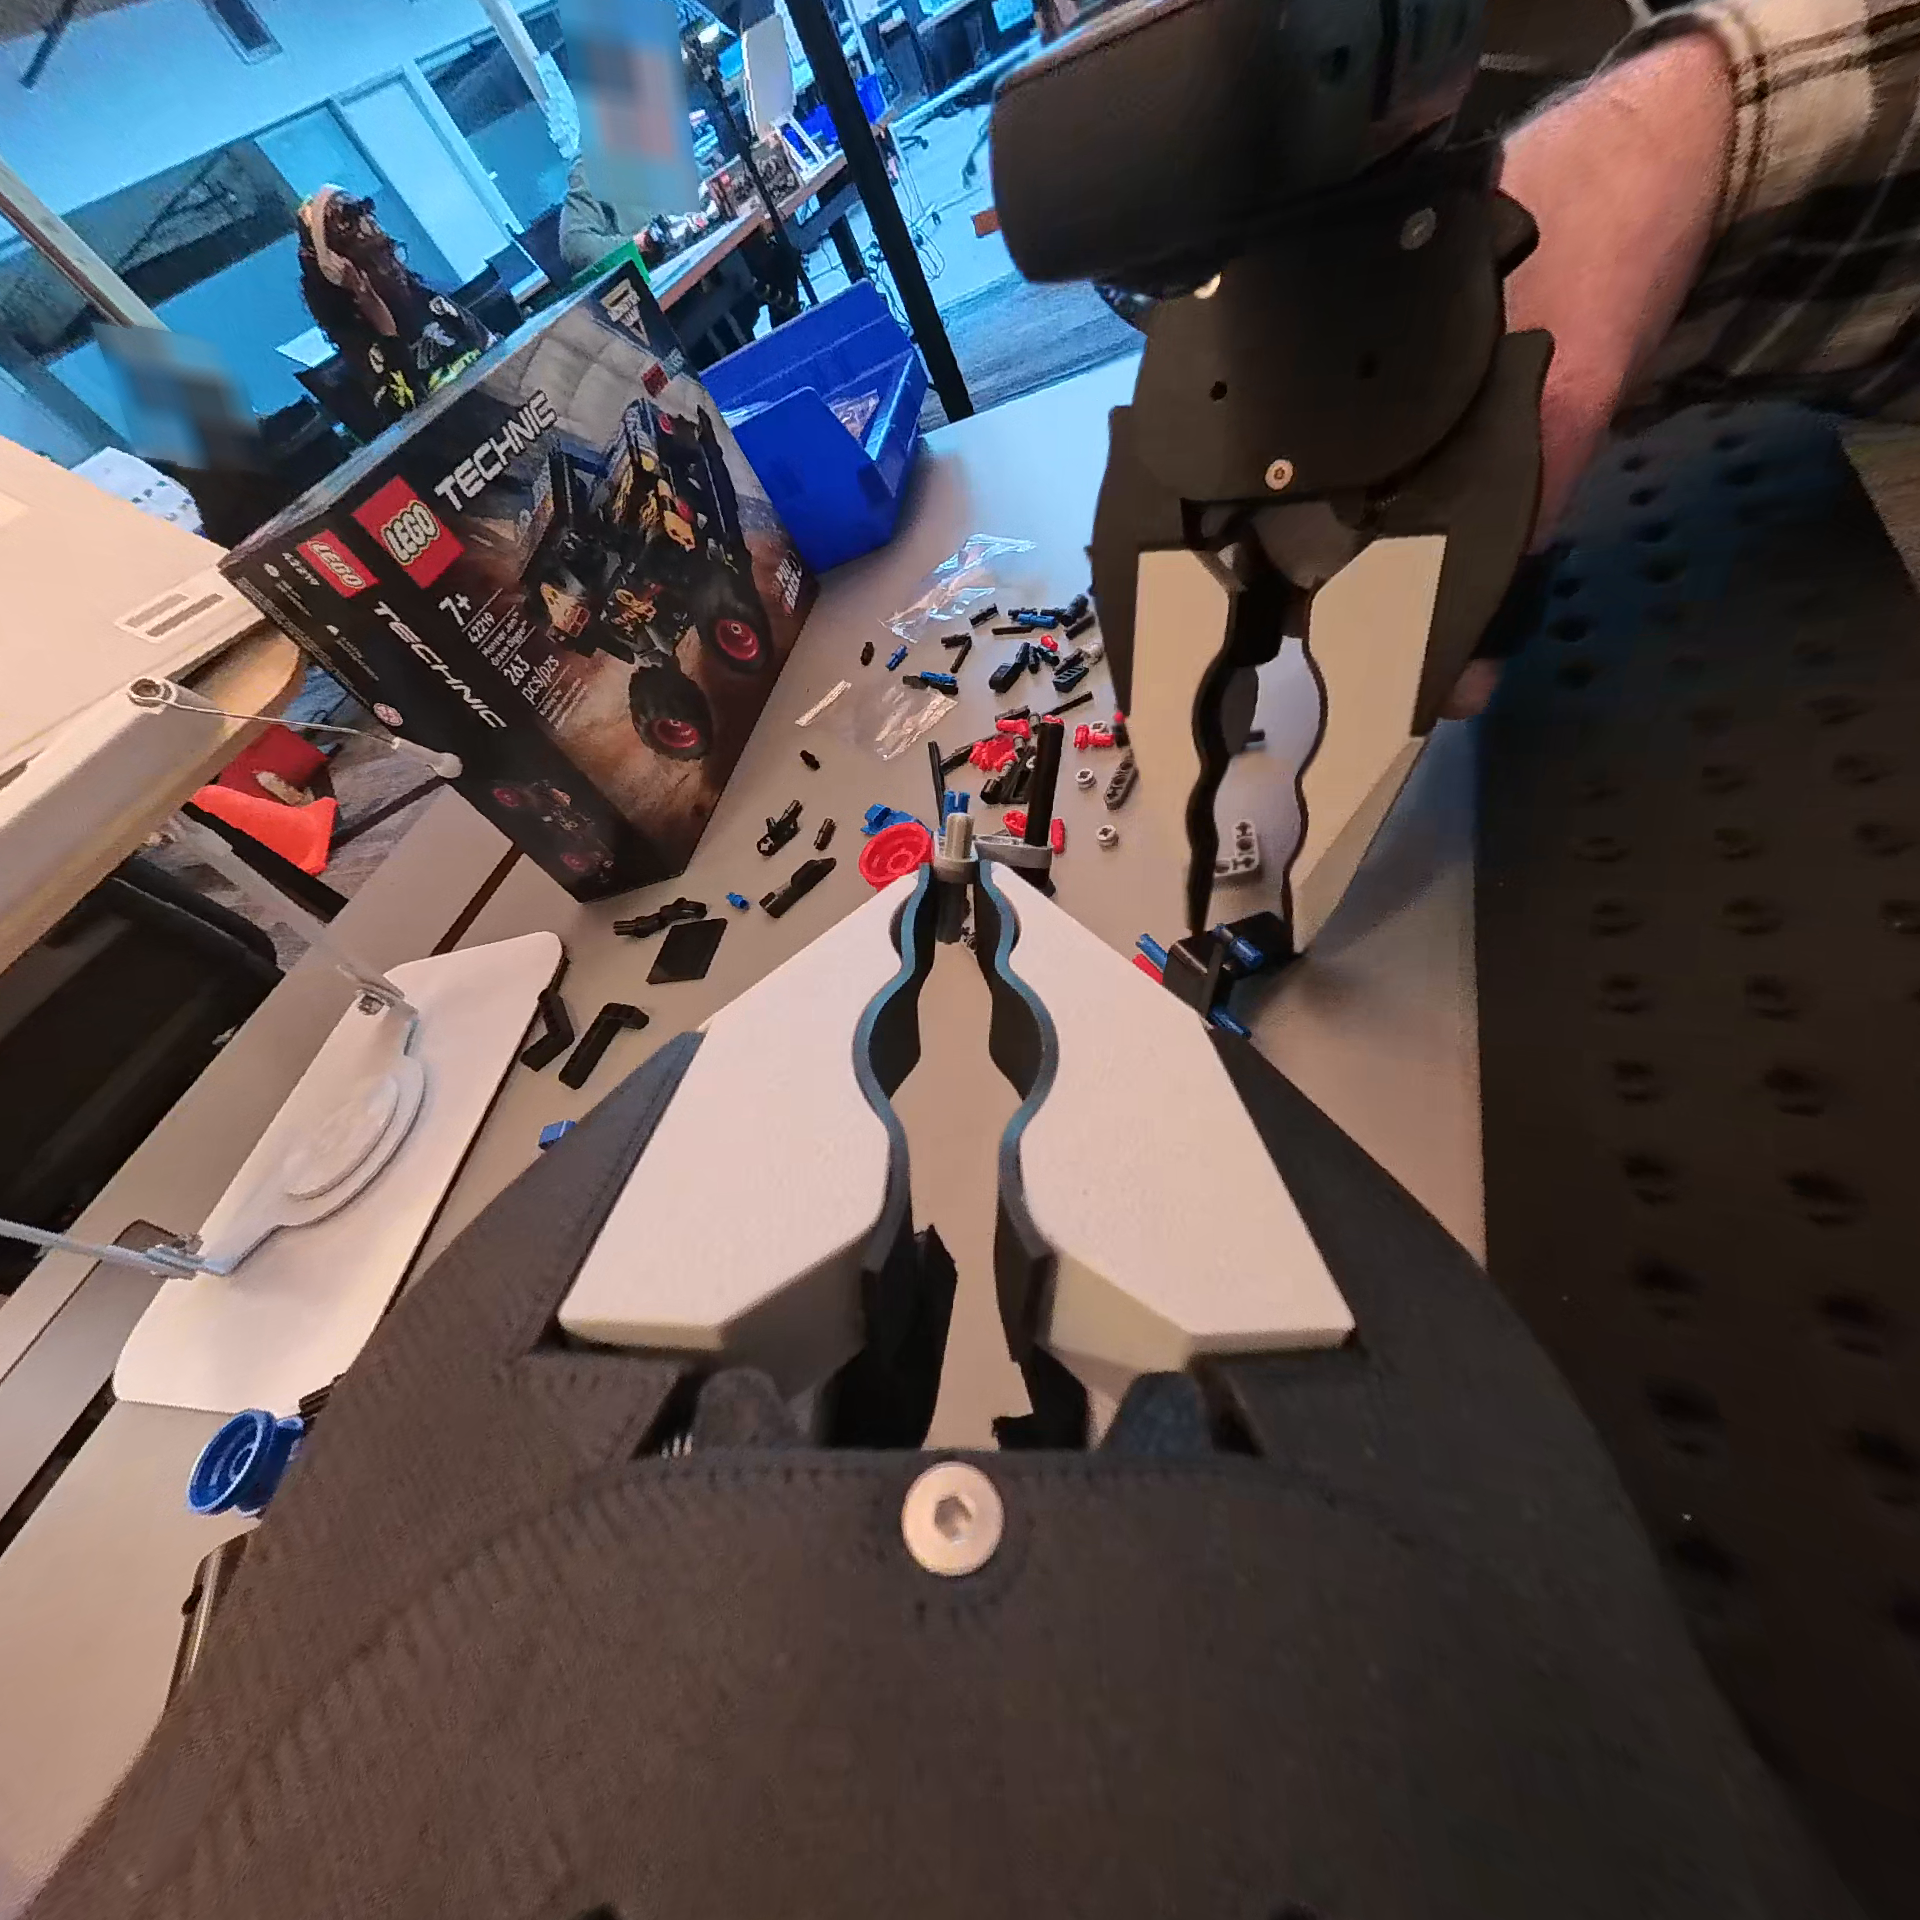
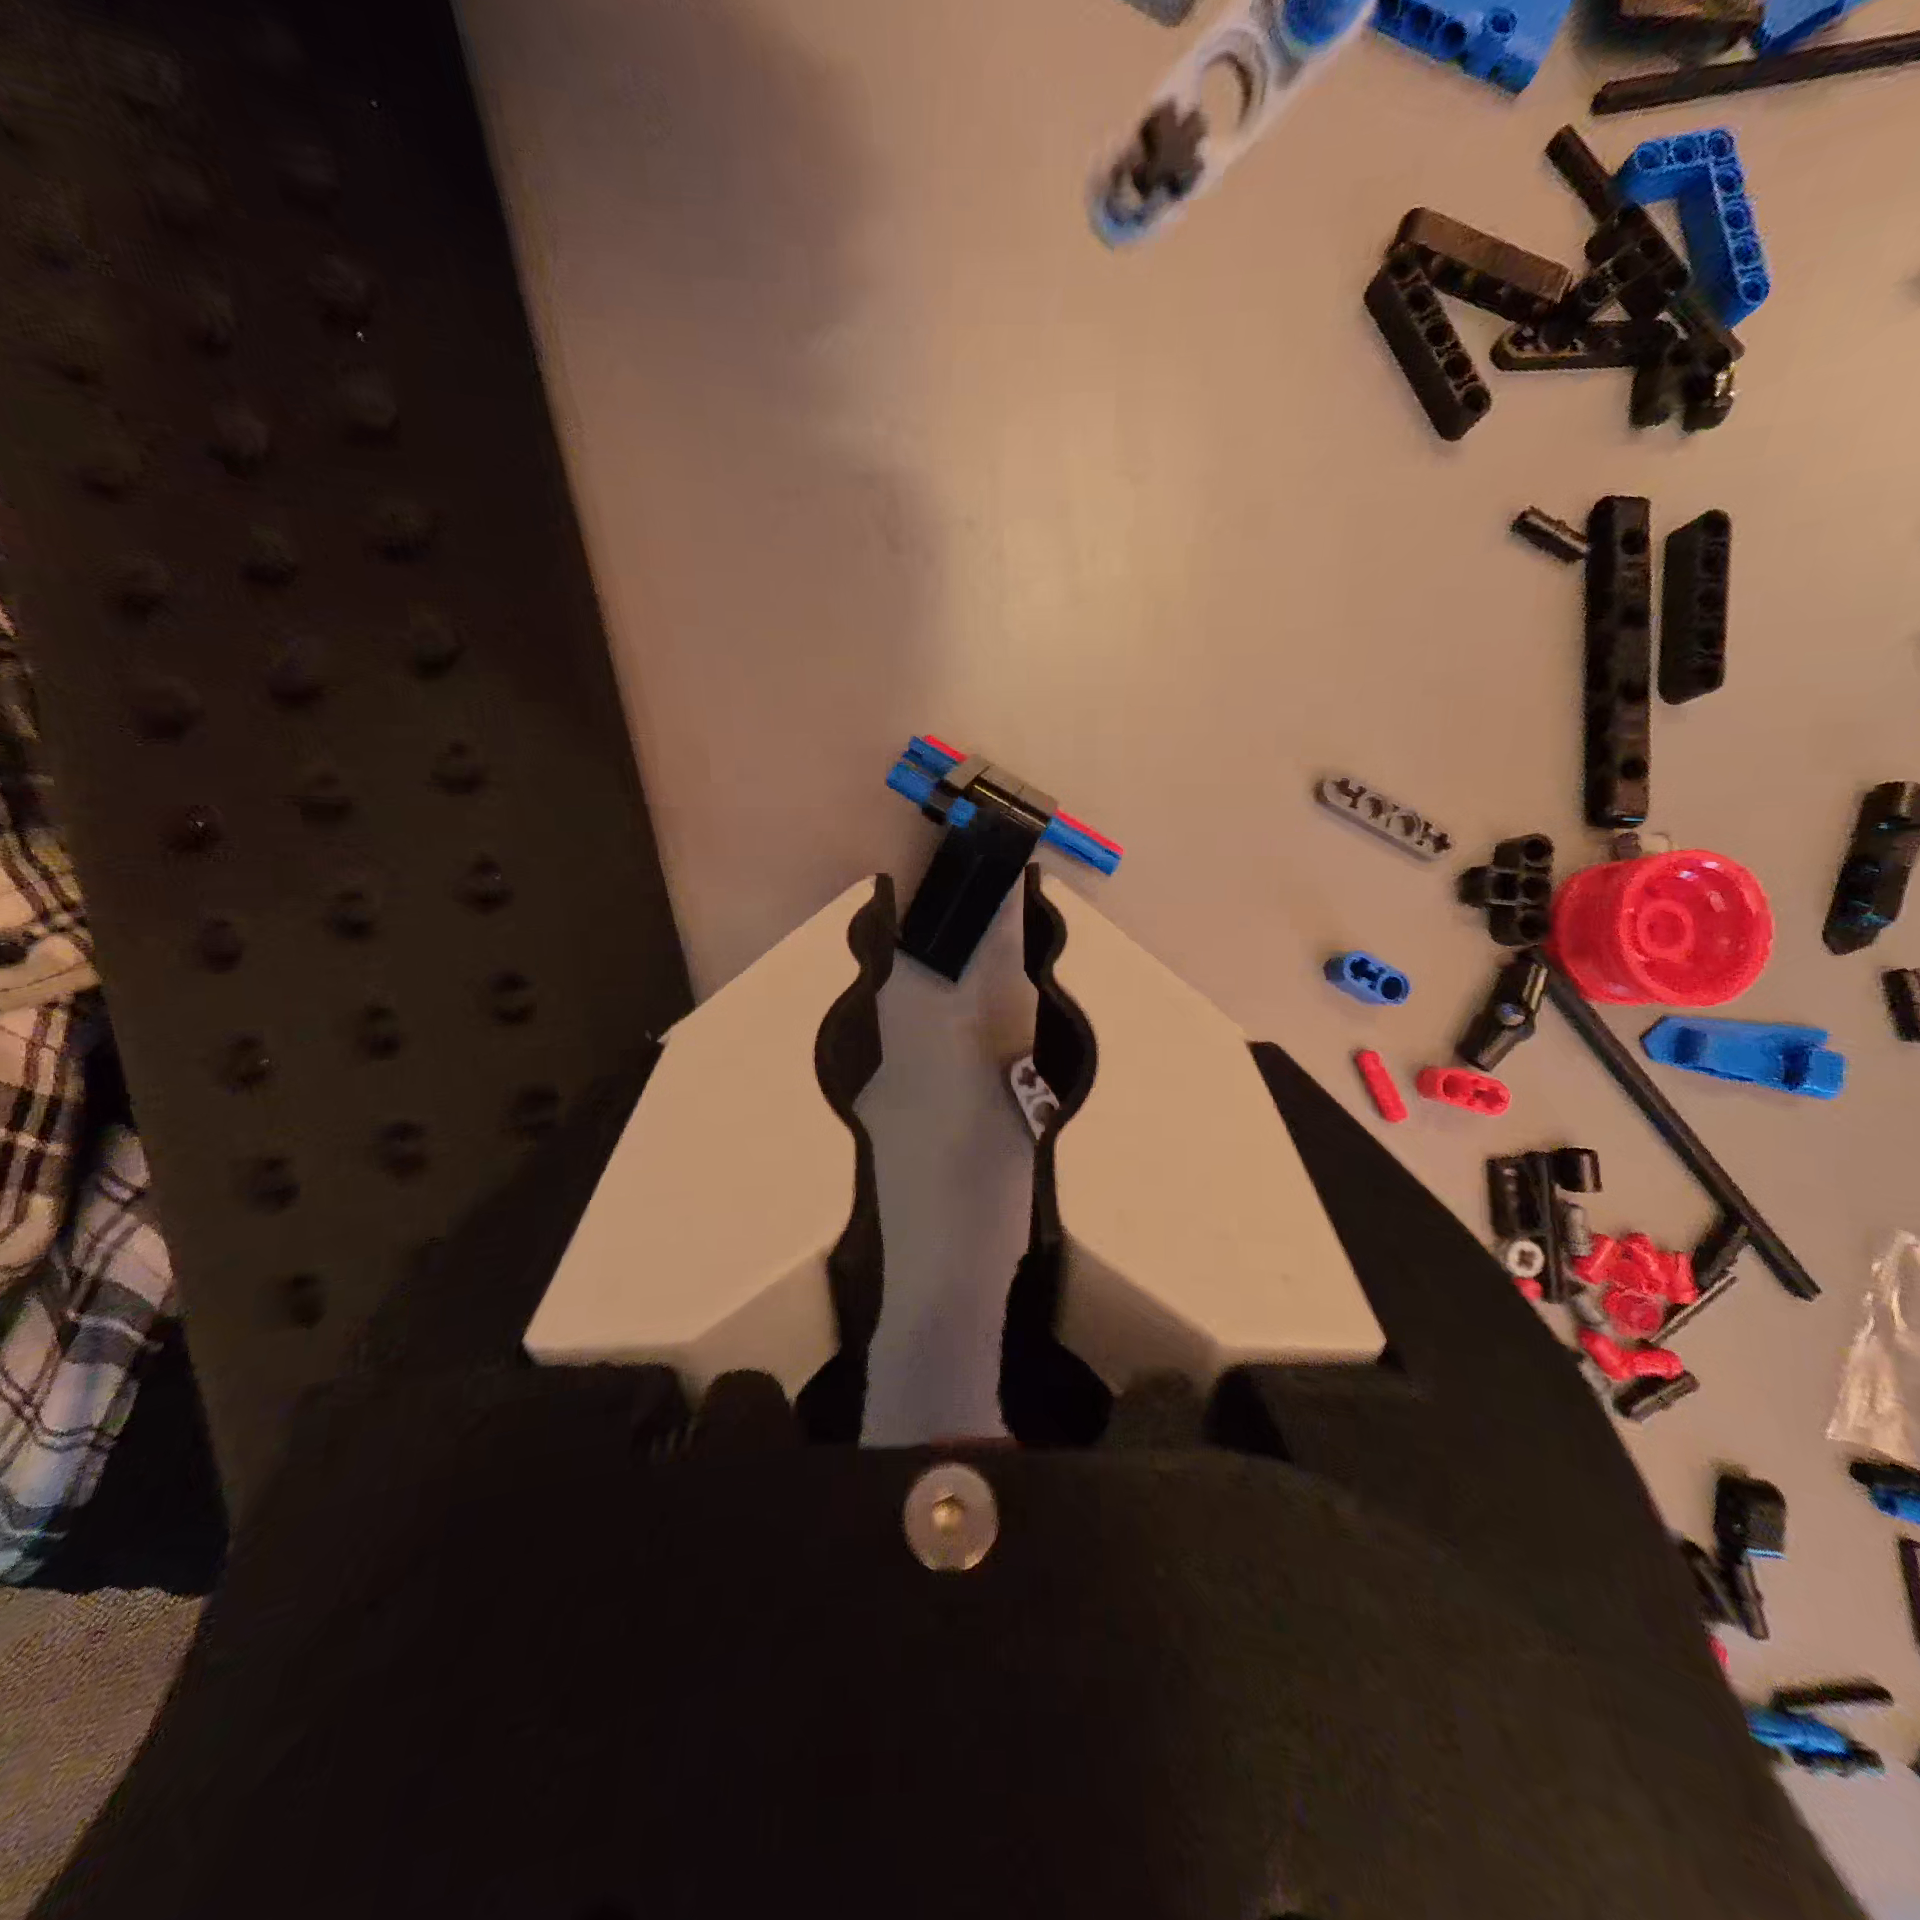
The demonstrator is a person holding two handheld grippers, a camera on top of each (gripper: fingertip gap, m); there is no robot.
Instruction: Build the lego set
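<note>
Right gripper (image 2: 956,883) is pinching a black beam (image 2: 961,894) with blue pins, long axis running forward beyond its tips, just above the bench (image 2: 935,468). Left gripper (image 1: 954,883) is clamping a small grey assembly (image 1: 961,847) nearby, to its left.

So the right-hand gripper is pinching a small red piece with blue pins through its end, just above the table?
Not quite: the piece that the right gripper pinches is black, not red, as the right wrist view shows. The blue pins do run through its end, just above the table.

Grey table (image 1: 1049,488), black perforated chair (image 1: 1704,935), glass partitions (image 1: 260,135), bluish light
</note>
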